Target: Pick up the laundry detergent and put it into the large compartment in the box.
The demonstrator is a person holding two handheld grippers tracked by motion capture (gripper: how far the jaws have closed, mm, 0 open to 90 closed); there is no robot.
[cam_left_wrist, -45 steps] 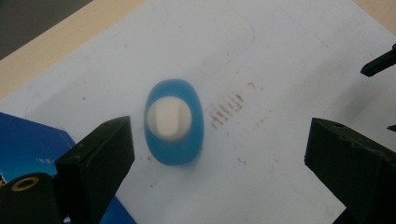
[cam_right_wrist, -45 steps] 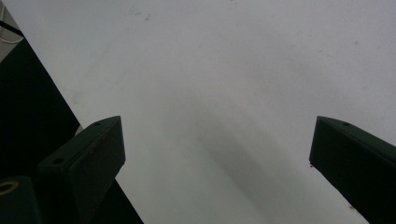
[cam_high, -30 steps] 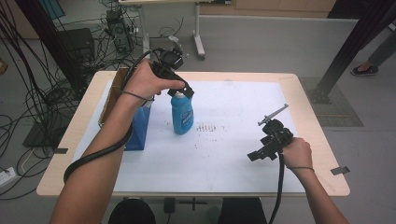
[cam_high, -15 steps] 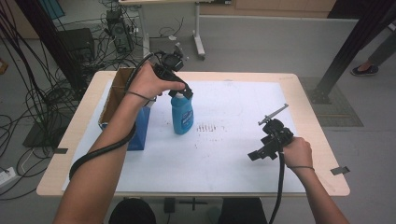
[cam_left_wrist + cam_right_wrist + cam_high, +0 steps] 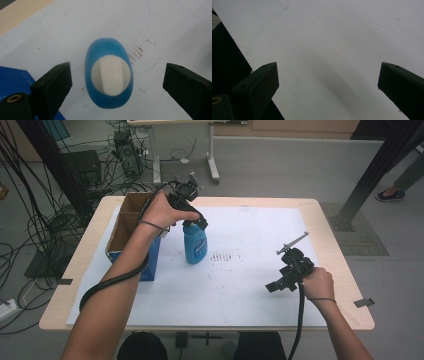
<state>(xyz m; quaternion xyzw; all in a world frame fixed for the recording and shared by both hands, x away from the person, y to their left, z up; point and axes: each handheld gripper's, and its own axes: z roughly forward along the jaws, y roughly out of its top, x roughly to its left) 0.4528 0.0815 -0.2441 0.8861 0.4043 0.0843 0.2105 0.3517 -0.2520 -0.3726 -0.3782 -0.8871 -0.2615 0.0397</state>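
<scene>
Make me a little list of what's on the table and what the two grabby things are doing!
table cover: white sheet with small brown marks
bottle: blue bottle with a white cap, standing upright on the sheet
box: open cardboard box with blue sides, just left of the bottle
left gripper: left gripper right above the bottle, fingers open on either side of the cap, not touching it
right gripper: right gripper near the sheet's right part, fingers open, holding nothing
</scene>
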